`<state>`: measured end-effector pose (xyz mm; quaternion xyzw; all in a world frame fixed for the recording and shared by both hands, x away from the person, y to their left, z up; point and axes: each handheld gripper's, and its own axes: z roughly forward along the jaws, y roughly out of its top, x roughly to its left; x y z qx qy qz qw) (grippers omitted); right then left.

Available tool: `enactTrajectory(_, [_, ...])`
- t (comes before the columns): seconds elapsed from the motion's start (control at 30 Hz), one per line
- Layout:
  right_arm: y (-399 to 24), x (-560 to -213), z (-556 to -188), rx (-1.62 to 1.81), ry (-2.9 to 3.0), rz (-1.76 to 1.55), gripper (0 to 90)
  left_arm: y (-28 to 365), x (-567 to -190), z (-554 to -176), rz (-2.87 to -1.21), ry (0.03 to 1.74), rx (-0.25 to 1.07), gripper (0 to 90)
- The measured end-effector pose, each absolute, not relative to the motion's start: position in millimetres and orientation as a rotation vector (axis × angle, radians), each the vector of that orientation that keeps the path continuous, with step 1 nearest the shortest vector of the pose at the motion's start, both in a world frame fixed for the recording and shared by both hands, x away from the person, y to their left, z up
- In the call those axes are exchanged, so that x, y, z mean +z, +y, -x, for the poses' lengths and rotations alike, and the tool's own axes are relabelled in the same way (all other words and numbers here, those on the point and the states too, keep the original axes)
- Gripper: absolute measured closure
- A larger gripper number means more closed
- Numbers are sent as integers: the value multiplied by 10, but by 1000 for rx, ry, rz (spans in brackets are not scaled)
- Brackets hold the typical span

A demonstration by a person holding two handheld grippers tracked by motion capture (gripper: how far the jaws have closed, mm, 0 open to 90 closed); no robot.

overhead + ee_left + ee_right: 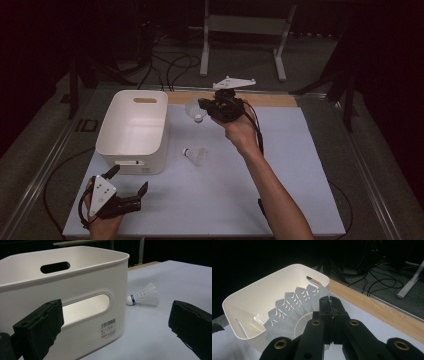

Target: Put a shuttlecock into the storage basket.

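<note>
A white shuttlecock (194, 109) is pinched by its feather skirt between the closed jaws of the right gripper (202, 106), held in the air just right of a white bin (116, 145), above the far part of the pale table (300, 165). A second shuttlecock (195, 155) lies on its side on the table near the bin's near right corner. The left gripper (131, 181) rests at the near left edge in front of the bin, its jaws wide apart and empty.
</note>
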<state>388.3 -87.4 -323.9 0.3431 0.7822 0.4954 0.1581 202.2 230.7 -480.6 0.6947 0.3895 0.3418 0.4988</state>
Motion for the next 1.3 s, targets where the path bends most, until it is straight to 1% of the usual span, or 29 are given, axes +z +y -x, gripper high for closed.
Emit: enactTrajectory(1.3, [-629,-3171,-3919,1433,2252,-958,897,2314,-4806,-2022,-1679,942,826,4])
